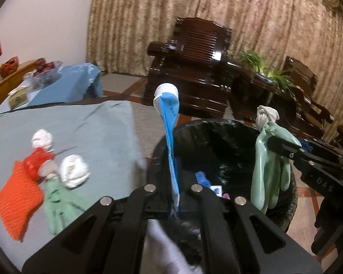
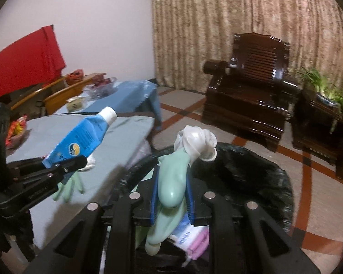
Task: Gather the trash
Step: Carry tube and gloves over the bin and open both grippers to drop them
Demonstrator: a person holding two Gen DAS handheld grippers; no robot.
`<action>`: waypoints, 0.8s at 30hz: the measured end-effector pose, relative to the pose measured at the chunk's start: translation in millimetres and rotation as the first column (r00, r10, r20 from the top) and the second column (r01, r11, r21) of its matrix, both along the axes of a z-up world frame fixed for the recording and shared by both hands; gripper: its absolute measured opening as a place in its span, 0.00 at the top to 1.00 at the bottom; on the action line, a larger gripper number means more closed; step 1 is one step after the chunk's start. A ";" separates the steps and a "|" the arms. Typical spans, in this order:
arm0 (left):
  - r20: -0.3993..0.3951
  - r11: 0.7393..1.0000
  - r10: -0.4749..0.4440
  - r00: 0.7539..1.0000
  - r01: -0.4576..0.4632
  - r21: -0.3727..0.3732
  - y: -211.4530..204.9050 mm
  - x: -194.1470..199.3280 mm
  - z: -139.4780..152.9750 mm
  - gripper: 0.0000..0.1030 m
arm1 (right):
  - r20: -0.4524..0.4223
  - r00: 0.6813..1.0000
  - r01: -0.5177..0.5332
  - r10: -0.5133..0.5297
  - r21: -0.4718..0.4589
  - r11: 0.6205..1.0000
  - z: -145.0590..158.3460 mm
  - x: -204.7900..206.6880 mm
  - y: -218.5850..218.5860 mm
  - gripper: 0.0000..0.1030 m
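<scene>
Over the black-lined bin (image 1: pixel 219 137), the left gripper (image 1: pixel 175 203) clamps a blue tube (image 1: pixel 169 123) and the right gripper (image 2: pixel 171 196) a green glove (image 2: pixel 173 178) (more litter waits on the table (image 1: pixel 80 123)); release only once centred.

Looking along our right gripper (image 2: pixel 171 196), we see its blue pads clamped on a pale green rubber glove (image 2: pixel 172 178), whose white knotted end (image 2: pixel 195 142) sticks up and whose fingers dangle below. We hold it above the black-lined trash bin (image 2: pixel 251 173), where a pink and white package (image 2: pixel 194 239) lies. At left, our left gripper (image 2: pixel 64 164) pinches a flattened blue tube (image 2: pixel 80 139) with a white cap, over the grey-blue surface (image 2: pixel 116 141). A second green glove (image 2: pixel 71 188) lies there.
</scene>
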State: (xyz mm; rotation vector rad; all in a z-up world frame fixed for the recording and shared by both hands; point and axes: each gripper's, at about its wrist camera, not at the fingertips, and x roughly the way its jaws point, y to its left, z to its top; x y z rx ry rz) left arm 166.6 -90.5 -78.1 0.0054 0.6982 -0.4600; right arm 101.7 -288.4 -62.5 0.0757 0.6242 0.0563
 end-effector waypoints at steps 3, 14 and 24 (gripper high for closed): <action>-0.009 0.999 -0.034 0.999 0.034 0.002 -25.0 7.2 -6.2 0.98 | -0.013 0.999 0.030 -0.030 -0.009 1.000 -7.9 2.8 -16.2 0.80; -0.027 0.997 -0.079 0.996 0.079 -0.024 -50.1 12.5 -14.7 0.38 | -0.009 0.988 0.154 -0.155 -0.023 0.988 -20.4 -8.1 -47.4 0.10; 0.049 0.994 0.097 0.994 -0.099 0.039 31.7 -8.0 3.8 0.15 | 0.000 0.996 0.087 -0.087 0.061 0.994 -15.0 -6.3 -5.1 0.06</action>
